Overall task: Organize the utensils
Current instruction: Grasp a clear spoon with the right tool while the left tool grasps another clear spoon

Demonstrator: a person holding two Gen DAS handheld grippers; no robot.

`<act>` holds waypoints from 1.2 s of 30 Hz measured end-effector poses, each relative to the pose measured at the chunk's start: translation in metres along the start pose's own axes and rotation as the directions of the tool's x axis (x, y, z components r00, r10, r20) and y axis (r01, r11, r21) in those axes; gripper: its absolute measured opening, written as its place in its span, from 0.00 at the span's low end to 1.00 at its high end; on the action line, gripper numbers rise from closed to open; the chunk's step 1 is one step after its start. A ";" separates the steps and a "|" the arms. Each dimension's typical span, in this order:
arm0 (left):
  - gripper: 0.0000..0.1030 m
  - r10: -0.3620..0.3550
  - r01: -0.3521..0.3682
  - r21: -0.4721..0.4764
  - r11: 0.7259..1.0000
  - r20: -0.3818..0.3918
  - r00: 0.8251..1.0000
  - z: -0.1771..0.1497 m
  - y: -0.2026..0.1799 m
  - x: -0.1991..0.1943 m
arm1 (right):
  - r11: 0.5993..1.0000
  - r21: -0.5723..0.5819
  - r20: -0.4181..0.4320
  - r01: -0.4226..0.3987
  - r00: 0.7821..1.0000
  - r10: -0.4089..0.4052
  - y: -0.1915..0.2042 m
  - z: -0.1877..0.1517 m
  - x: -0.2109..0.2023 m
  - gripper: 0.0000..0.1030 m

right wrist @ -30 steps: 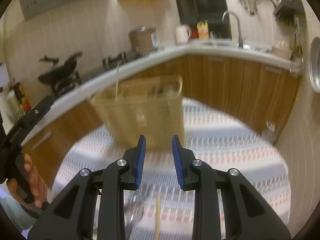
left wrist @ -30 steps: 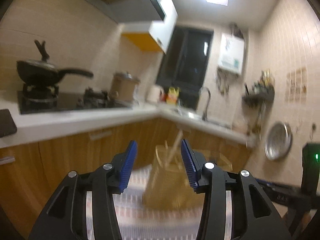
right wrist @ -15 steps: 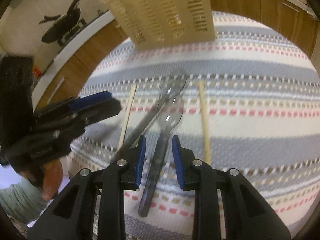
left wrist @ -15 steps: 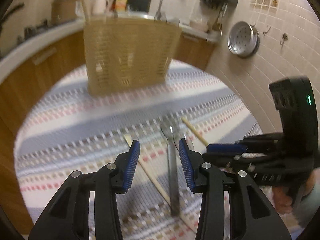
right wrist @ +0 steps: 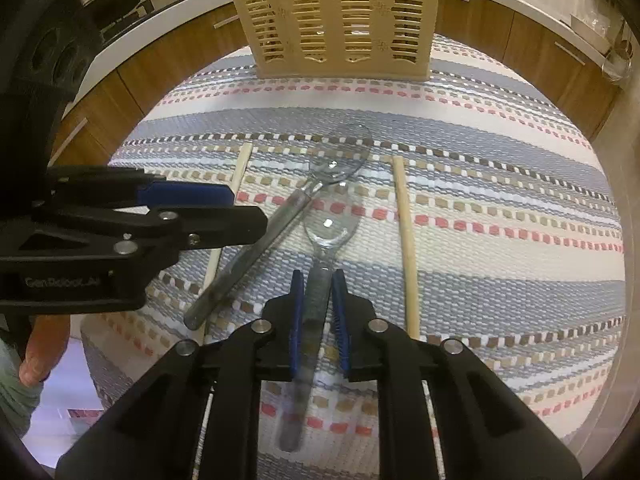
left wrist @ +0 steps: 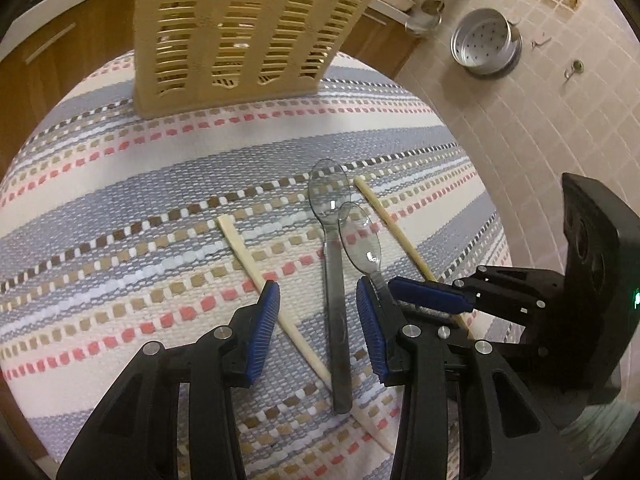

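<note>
Two clear spoons and two chopsticks lie mid-cloth; left gripper wide over the longer spoon's handle; slatted basket at far edge, contents unclear. Right view: right gripper narrow around the nearer spoon, contact unclear.

spoons between chopsticks, before basket

Left gripper: fingers apart, above one clear spoon's handle.
Right gripper: at second spoon.
Chopsticks: flanking the spoons.
Slotted basket: upright on striped cloth.
</note>
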State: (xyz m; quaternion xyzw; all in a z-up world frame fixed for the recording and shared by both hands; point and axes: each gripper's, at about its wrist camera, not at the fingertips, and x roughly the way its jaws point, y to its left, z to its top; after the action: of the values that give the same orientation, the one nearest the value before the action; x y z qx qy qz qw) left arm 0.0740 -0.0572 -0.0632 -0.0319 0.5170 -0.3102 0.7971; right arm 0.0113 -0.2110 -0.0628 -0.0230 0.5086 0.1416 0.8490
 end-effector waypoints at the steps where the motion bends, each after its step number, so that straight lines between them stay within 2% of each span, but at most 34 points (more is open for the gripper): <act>1: 0.37 0.006 -0.006 0.011 1.000 -0.007 1.000 0.001 -0.002 0.002 | 1.000 -0.002 0.001 0.017 1.000 -0.017 0.000 -0.001 0.000 0.10; 3: 0.37 0.021 -0.021 0.029 0.999 -0.014 1.000 0.005 -0.008 0.005 | 0.999 0.021 0.002 0.030 1.000 -0.030 -0.008 -0.003 -0.003 0.10; 7: 0.37 0.042 -0.040 0.059 0.997 -0.041 0.998 0.012 -0.018 0.012 | 0.995 0.102 -0.012 -0.014 1.000 0.015 -0.027 -0.004 -0.009 0.10; 12: 0.37 0.088 -0.083 0.083 0.993 -0.063 0.994 0.020 -0.026 0.022 | 0.987 0.158 -0.026 -0.029 0.999 0.034 -0.038 -0.008 -0.015 0.10; 16: 0.37 0.119 -0.113 0.097 0.989 -0.051 0.992 0.026 -0.032 0.025 | 0.985 0.168 -0.035 -0.026 0.999 0.032 -0.042 -0.009 -0.016 0.10; 22: 0.35 0.170 -0.161 0.118 0.980 -0.077 0.982 0.034 -0.038 0.035 | 0.987 0.160 -0.056 -0.008 0.998 0.017 -0.040 -0.008 -0.014 0.10; 30: 0.35 0.174 -0.162 0.111 0.981 -0.111 0.978 0.040 -0.036 0.039 | 0.991 0.137 -0.101 0.004 0.995 0.010 -0.039 -0.003 -0.009 0.10; 36: 0.29 0.171 -0.158 0.110 0.981 -0.122 0.978 0.039 -0.034 0.039 | 0.989 0.147 -0.124 -0.015 0.992 0.033 -0.043 0.003 -0.005 0.11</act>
State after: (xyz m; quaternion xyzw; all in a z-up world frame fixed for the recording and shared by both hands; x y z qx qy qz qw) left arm 0.1019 -0.1162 -0.0637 0.0714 0.5531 -0.2700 0.7849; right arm 0.0229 -0.2533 -0.0621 0.0362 0.5704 0.1125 0.8128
